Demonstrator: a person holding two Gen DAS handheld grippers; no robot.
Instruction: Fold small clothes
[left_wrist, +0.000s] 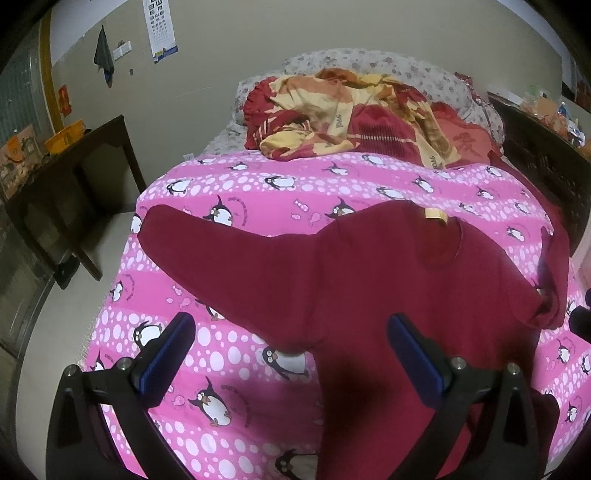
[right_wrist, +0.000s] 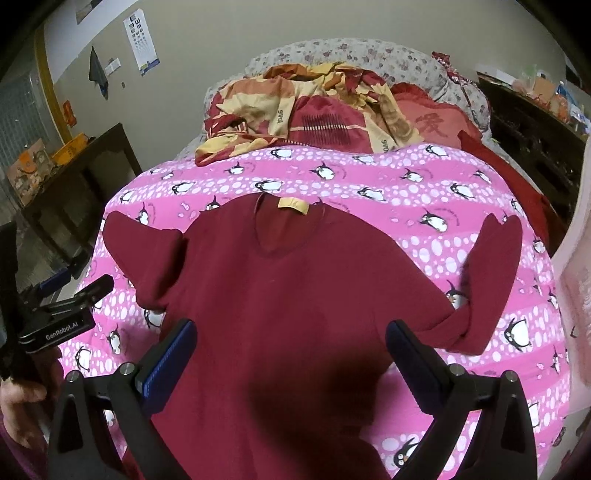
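Maroon knit long-sleeved top (right_wrist: 295, 295) lies spread face-up on the pink penguin-print quilt (right_wrist: 424, 206) covering the bed, collar toward the headboard, its yellow neck label (right_wrist: 293, 205) showing. Both sleeves are extended outward; the right sleeve (right_wrist: 487, 280) is bent back on itself near the shoulder, and the left sleeve (left_wrist: 221, 254) runs out nearly straight. No fold in the body is evident, so the work appears to be at its start: sleeves to bring in, body to double over.

Left gripper (left_wrist: 291, 347) hovers above the garment's left side, fingers wide apart, nothing between them. Right gripper (right_wrist: 291, 350) hovers over the lower body of the top, likewise spread and empty. Neither appears to touch the cloth, though contact cannot be ruled out from these angles.

Crumpled red-and-yellow bedding (right_wrist: 314, 110) sits beyond the quilt near the pillows. Dark wooden side table (left_wrist: 74, 177) stands left of the bed.
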